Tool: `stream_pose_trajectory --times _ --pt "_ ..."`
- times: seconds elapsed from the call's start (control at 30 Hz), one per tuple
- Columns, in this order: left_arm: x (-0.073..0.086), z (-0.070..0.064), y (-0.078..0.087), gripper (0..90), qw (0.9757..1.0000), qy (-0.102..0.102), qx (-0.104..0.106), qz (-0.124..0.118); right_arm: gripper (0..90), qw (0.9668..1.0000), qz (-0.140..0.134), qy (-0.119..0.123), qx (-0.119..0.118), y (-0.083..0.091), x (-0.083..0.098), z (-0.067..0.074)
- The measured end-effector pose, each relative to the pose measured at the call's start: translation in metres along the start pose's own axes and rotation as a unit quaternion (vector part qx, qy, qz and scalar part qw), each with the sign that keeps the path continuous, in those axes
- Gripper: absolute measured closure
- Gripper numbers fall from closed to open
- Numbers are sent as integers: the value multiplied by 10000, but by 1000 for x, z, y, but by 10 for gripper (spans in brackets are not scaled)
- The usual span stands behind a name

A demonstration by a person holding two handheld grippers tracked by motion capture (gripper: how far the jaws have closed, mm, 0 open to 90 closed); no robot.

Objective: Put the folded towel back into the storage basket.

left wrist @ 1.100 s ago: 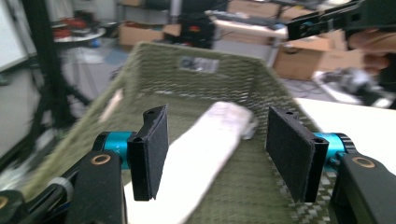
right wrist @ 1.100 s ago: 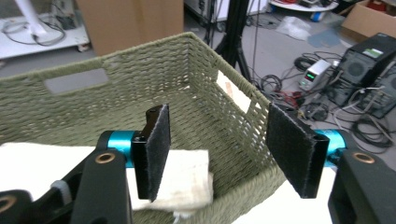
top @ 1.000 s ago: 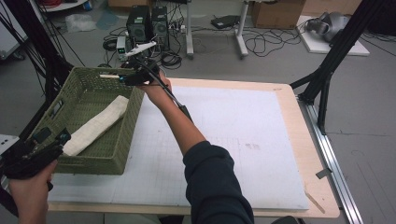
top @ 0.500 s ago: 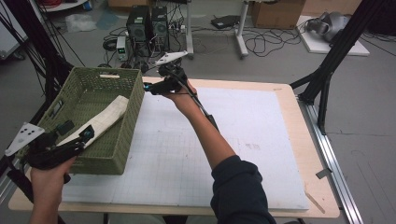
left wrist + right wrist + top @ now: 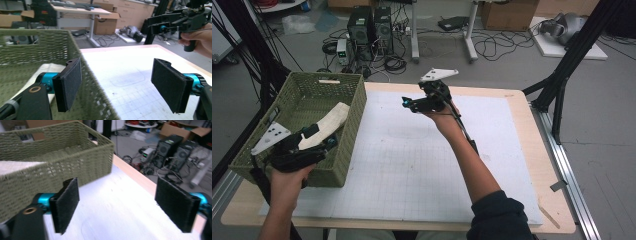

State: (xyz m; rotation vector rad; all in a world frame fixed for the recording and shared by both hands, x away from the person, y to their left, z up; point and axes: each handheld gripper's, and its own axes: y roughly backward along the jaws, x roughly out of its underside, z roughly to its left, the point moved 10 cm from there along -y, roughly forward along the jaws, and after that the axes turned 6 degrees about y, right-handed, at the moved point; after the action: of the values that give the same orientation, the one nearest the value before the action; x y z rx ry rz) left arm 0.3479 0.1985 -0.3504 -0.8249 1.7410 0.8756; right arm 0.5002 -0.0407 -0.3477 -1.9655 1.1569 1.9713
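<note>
Right now my left gripper (image 5: 324,141) hangs at the near right corner of the green woven basket (image 5: 357,100), its jaws wide apart after just opening, with nothing pressed between the pads. In the left gripper view one pad sits inside the basket and the other out over the white mat (image 5: 130,72), so the jaws straddle the basket's right wall (image 5: 92,82) without touching it that I can tell. The rolled white towel (image 5: 329,122) lies inside the basket, slanting from near my left gripper toward the far end; it shows just behind and to the left of the inner pad (image 5: 71,82), apart from it.

My right gripper (image 5: 408,104) is held above the far part of the mat, well to the right of the basket, pointing back toward it. Its jaws have also just been opening and stand wide, with only bare mat (image 5: 120,207) and the table's wooden edge (image 5: 135,176) seen between them. From that gripper, the basket (image 5: 62,160) lies ahead and to the left, and a strip of the towel (image 5: 15,166) shows over its near rim.
</note>
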Motion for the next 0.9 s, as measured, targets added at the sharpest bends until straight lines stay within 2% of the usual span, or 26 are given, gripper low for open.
stream_pose_trajectory --times 0.1,0.37,0.67,0.9 --pt "-1 -7 -8 221 10000 -42 73 20 180 9999 -9 -84 120 21 15 -7" --pt "3 -29 -30 205 9987 -139 463 142 122 9982 98 -330 487 63 57 -24" --pt "13 -53 -55 208 9960 -272 809 272 122 9959 255 -480 728 108 107 -28" --pt "8 -78 -63 211 9932 -425 1059 216 121 9928 291 -665 950 140 141 -30"
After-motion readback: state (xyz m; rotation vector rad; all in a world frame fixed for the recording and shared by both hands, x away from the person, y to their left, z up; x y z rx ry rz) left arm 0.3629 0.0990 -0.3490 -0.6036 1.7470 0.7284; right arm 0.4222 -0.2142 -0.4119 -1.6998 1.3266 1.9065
